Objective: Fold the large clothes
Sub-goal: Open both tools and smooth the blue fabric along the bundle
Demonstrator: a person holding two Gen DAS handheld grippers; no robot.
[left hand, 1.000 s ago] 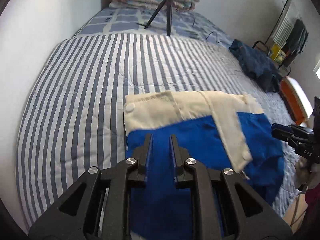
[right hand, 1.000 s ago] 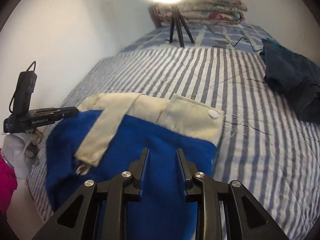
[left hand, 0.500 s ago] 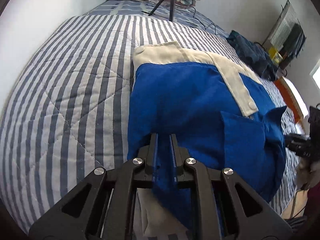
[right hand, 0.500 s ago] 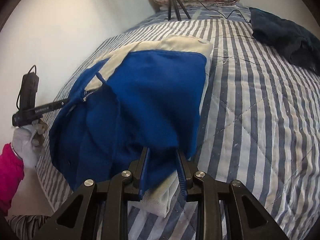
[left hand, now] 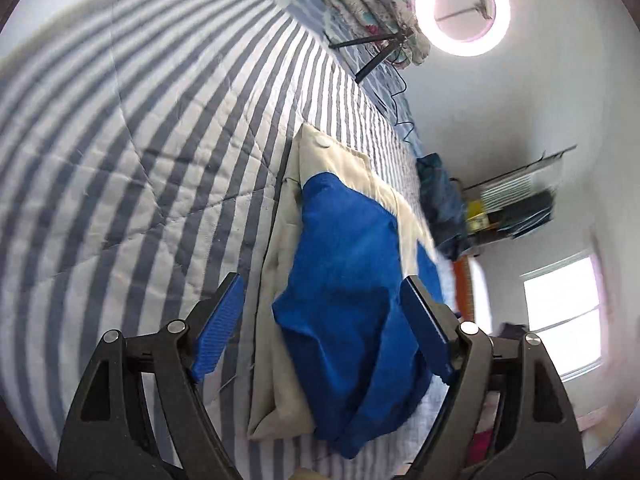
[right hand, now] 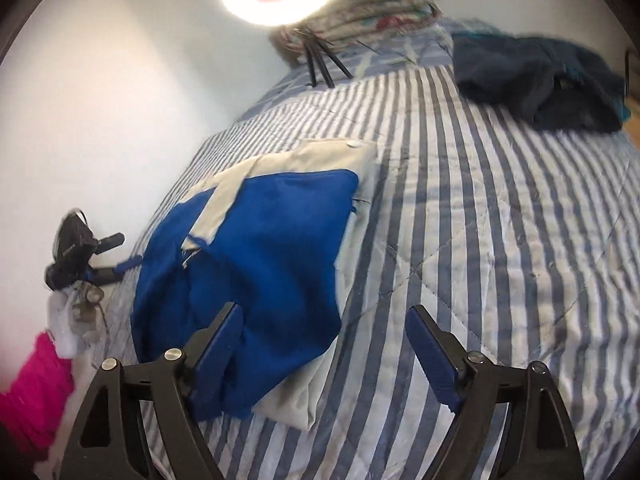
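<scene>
The blue and cream garment (left hand: 344,280) lies folded on the striped quilt (left hand: 140,152) near the bed's edge, blue layer on top, cream cloth showing along its far end and one side.

The left gripper (left hand: 322,304) is opening — its jaws stand wide with the garment lying between them, the blue pads (left hand: 218,328) clear of the cloth. The right gripper (right hand: 324,336) is opening too; the garment's near corner sits just beside its left pad, nothing pressed between the two.

In the right wrist view the other gripper appears at the far left, in a gloved hand (right hand: 70,320) above a pink sleeve (right hand: 34,376).

Around the work: a dark blue heap of clothing (right hand: 540,80) well apart on the quilt, a ring light (left hand: 462,8) on a black tripod (right hand: 320,62) at the bed's far end, and folded floral bedding (right hand: 372,8) behind it. A window (left hand: 564,320) and a blurred rack sit off the bed's side.
</scene>
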